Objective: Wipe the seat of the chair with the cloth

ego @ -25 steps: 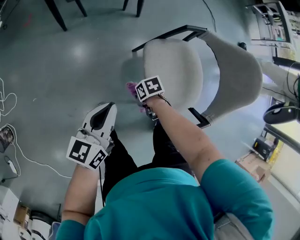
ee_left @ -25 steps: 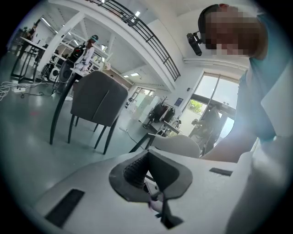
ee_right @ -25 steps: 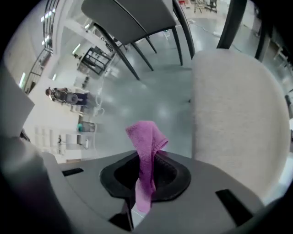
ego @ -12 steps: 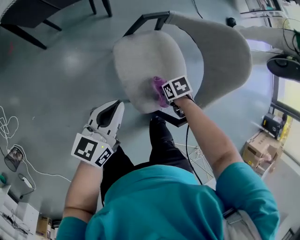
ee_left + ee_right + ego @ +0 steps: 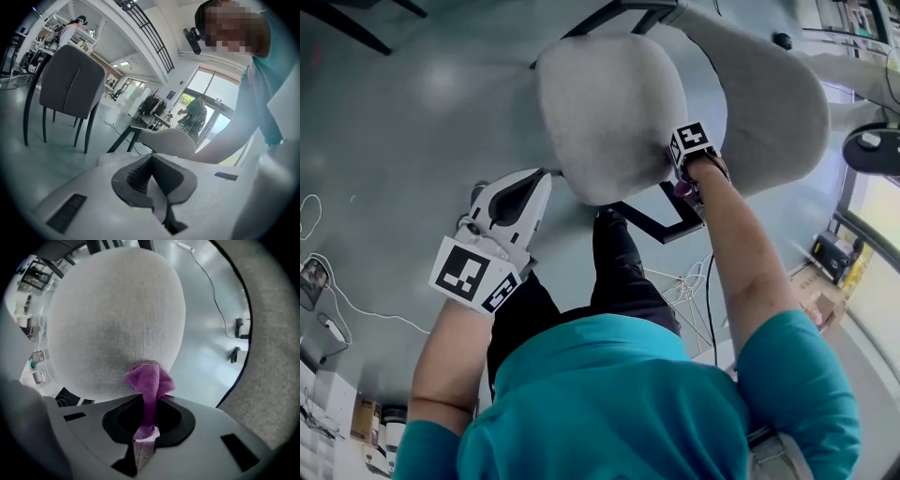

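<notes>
Right tongs [image 5: 146,426] clamped on purple cloth [image 5: 151,380].
Cloth end bunched against near edge of pale grey chair seat [image 5: 117,315]; backrest [image 5: 276,352] at right, glossy floor [image 5: 206,348] between.

Light: bright, even; windows [image 5: 206,98] blown out right of centre, left gripper view.
Glare: soft sheen on floor [image 5: 431,84], upper left.
Edges: fisheye bending, dark vignette.
Focus: seat [image 5: 117,319] weave crisp.

We see a dark chair [image 5: 70,79] standing on glossy grey floor [image 5: 403,141] — farther off, a person [image 5: 193,112] by bright windows [image 5: 211,89].
</notes>
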The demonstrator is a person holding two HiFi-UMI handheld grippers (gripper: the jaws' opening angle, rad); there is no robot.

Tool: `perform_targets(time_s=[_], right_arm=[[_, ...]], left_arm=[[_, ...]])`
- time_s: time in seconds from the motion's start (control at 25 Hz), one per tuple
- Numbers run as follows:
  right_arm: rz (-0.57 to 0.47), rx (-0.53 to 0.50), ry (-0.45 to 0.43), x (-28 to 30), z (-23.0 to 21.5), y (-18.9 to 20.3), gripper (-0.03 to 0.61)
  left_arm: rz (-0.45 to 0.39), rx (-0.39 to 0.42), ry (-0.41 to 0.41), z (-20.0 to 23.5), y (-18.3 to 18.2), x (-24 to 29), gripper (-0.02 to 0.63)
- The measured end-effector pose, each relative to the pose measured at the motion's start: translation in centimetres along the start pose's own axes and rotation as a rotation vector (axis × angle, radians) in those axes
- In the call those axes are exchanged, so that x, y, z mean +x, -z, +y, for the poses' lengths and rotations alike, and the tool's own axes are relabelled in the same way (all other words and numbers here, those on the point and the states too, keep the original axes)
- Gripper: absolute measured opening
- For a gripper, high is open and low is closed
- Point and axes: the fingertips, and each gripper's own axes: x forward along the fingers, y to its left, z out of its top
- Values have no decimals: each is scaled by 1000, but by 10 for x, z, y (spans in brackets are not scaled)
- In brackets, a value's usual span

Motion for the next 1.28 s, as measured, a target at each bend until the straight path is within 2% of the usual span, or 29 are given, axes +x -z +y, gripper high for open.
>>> perform_targets(time_s=[0.2, 0.48, 0.72, 1.28], right_arm=[[75, -2, 42, 27, 11, 0, 48], [59, 35, 3, 32, 22, -5, 48], [56, 37, 13, 33, 34, -5, 48], [96, -47, 42, 30, 63, -4, 48]], left_arm=[[12, -16, -29, 21, 9, -17, -5], [8, -38, -45, 33, 23, -24, -5], [-15, -54, -60, 40, 24, -33, -5], [-39, -64, -95, 51, 28, -62, -5]])
